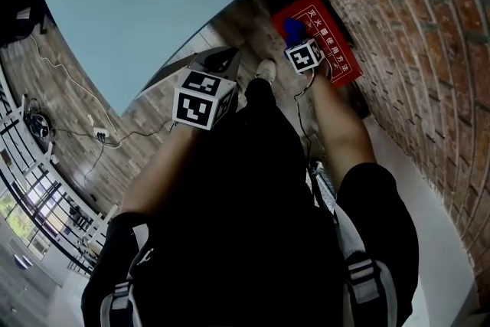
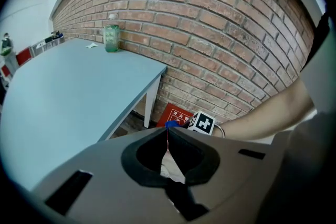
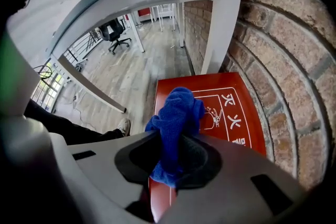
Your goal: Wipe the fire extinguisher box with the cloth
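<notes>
Brick wall (image 3: 283, 60), wood floor (image 3: 131, 71) — the box (image 3: 202, 84) sits by the wall. Right claw (image 3: 176, 136) grips the cloth (image 3: 176, 113) over it; left claw (image 2: 167, 132) is closed, empty. Wiping looks barely started.

The fire extinguisher box (image 3: 223, 107) sits on the floor (image 3: 131, 76) against the brick wall (image 2: 220, 34), just beside the table leg (image 2: 151, 105). The table (image 2: 79, 92) stands along the same wall, with a bottle (image 2: 111, 32) on it close to the bricks. The right gripper (image 3: 174, 136), clamping the cloth (image 3: 176, 113), is over the box. The left gripper (image 2: 168, 129) is to its left, near the table's edge, with a shoe (image 1: 266, 70) between them.
</notes>
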`<control>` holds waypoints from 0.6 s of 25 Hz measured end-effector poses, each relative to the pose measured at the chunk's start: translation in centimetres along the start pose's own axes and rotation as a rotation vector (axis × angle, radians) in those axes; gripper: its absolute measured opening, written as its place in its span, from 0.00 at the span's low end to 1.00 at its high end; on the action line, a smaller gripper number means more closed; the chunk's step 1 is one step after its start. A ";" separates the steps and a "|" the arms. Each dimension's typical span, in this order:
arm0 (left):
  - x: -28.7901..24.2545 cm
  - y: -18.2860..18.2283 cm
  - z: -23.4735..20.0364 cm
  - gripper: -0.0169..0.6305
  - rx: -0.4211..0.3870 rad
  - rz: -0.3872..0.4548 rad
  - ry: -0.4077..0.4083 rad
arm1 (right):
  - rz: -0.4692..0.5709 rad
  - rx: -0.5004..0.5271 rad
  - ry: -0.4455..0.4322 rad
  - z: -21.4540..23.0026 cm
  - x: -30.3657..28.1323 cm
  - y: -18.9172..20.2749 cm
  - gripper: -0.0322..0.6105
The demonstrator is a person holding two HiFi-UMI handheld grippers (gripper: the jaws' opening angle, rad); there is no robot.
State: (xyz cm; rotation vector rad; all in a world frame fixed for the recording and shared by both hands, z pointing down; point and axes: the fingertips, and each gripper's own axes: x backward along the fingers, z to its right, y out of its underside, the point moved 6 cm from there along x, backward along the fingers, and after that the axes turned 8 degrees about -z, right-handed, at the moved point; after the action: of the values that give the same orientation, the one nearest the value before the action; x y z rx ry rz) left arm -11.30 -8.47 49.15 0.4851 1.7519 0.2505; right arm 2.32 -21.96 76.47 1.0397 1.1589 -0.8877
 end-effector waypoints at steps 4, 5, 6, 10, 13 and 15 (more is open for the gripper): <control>0.2 -0.1 -0.2 0.04 0.001 0.000 -0.002 | -0.024 -0.032 -0.039 0.8 -0.1 -0.3 0.18; 0.2 -0.2 -0.2 0.04 0.001 -0.001 -0.002 | -0.032 -0.042 -0.040 1.1 0.0 -0.3 0.18; 0.2 -0.2 -0.2 0.04 0.000 -0.002 -0.002 | -0.041 -0.051 -0.032 1.6 0.1 -0.2 0.18; 0.2 -0.3 -0.2 0.04 -0.004 -0.003 -0.002 | -0.028 -0.118 0.031 5.1 0.8 -0.1 0.18; 0.2 0.0 -0.3 0.04 0.000 -0.012 -0.003 | -0.022 -0.234 0.096 8.7 1.7 0.7 0.18; 0.1 0.1 -0.2 0.04 0.007 -0.019 0.000 | -0.005 -0.328 0.100 10.5 1.9 1.5 0.18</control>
State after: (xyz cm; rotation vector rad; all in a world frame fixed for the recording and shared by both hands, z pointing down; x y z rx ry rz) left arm -11.51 -8.31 49.17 0.4738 1.7572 0.2313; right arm 7.02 -31.60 75.70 0.8189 1.3400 -0.6282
